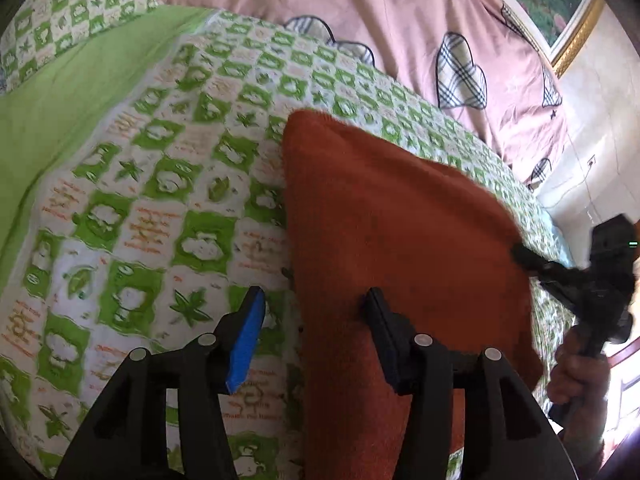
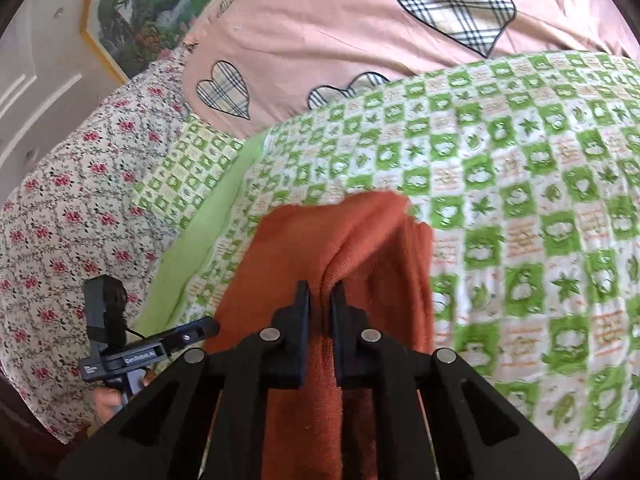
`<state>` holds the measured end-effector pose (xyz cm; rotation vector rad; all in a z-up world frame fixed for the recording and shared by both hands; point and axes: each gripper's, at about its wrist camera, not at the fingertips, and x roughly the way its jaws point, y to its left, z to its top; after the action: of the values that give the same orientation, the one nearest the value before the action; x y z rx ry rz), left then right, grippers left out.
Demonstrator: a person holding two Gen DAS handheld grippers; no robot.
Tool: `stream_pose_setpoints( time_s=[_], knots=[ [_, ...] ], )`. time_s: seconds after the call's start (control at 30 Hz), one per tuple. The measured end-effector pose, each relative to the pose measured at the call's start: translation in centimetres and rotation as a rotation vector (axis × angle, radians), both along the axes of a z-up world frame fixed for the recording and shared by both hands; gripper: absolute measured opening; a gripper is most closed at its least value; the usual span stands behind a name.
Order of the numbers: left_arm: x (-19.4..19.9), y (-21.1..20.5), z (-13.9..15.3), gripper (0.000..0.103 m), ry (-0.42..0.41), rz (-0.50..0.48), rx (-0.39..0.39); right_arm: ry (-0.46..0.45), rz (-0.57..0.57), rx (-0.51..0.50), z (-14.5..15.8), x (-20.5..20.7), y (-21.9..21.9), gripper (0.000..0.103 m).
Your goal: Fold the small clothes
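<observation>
Orange cloth [image 1: 404, 216] lies on the bed, on a green-checked sheet [image 1: 152, 200], partly lifted. Pink quilt [image 1: 360, 12] w/ plaid hearts behind; floral pillow [image 2: 80, 200] to the left in right-wrist view.

Right gripper [image 2: 320, 296]: fingers nearly together, pinching a ridge of the cloth's fabric; cloth drapes away from the pinch in soft folds. In left-wrist view the right gripper's tip sits at the cloth's right edge.

Left gripper [image 1: 316, 304]: fingers spread wide, nothing between them. The blue-padded finger [image 1: 246, 340] hangs over bare sheet, the other over the cloth's left border. Frames blurred, so exact contact hard to call.

Step in hand, as I read it: get a second hold on the left edge so both grippers can carry the fold.

To do it well:
- bring left fingers round the edge itself, not mid-panel
- close on one layer only; cloth looks thick and fuzzy, prob. grips easily but bunches
- keep right pinch steady, level w/ left hold
- avoid snagging the sheet underneath
</observation>
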<state>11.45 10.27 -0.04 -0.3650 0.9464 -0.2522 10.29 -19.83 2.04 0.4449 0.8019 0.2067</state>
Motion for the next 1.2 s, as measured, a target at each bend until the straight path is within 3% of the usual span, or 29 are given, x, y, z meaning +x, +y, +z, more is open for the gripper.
stream_pose_setpoints(
  time_s=[0.1, 0.2, 0.4, 0.5, 0.63, 0.77, 0.83, 0.87, 0.9, 1.07, 1.2],
  knots=[
    [0.0, -0.6, -0.5, 0.057, 0.025, -0.015, 0.007, 0.095, -0.034, -0.002, -4.0, 0.5, -1.3, 0.011],
    [0.9, -0.9, -0.5, 0.061, 0.033, -0.022, 0.015, 0.11, -0.055, 0.009, -5.8, 0.5, -2.1, 0.011],
    [3.1, -1.9, -1.9, 0.061, 0.083, -0.036, 0.078, 0.117, -0.059, -0.036, -6.2, 1.0, -1.9, 0.01],
    [2.6, -1.9, -2.3, 0.062, 0.067, -0.021, 0.078, 0.12, -0.071, -0.044, -6.7, 1.2, -1.9, 0.01],
    [0.8, -1.4, -1.0, 0.06, 0.046, 0.0, 0.073, 0.093, -0.094, -0.013, -5.3, 0.0, -1.7, 0.013],
    [-2.7, -0.8, 0.2, 0.061, 0.014, -0.023, 0.061, 0.032, -0.091, 0.018, -2.7, -3.9, -1.2, 0.016],
    [-4.4, -0.9, 0.2, 0.061, 0.011, -0.034, 0.067, 0.028, -0.09, 0.014, -2.3, -5.9, -0.9, 0.028],
    [-5.4, -0.9, 0.2, 0.061, 0.008, -0.04, 0.068, 0.039, -0.092, 0.001, -2.4, -6.9, -0.6, 0.039],
    [-6.3, -0.9, 0.2, 0.061, 0.007, -0.046, 0.066, 0.04, -0.091, -0.006, -2.6, -7.6, -0.3, 0.042],
    [-8.9, -1.4, -0.5, 0.061, 0.019, -0.075, 0.065, 0.057, -0.09, -0.001, -3.9, -10.4, 0.4, 0.042],
    [-9.0, -1.2, -2.1, 0.059, 0.063, -0.055, 0.015, 0.061, -0.077, -0.003, -4.7, -10.8, 0.7, 0.039]
  ],
)
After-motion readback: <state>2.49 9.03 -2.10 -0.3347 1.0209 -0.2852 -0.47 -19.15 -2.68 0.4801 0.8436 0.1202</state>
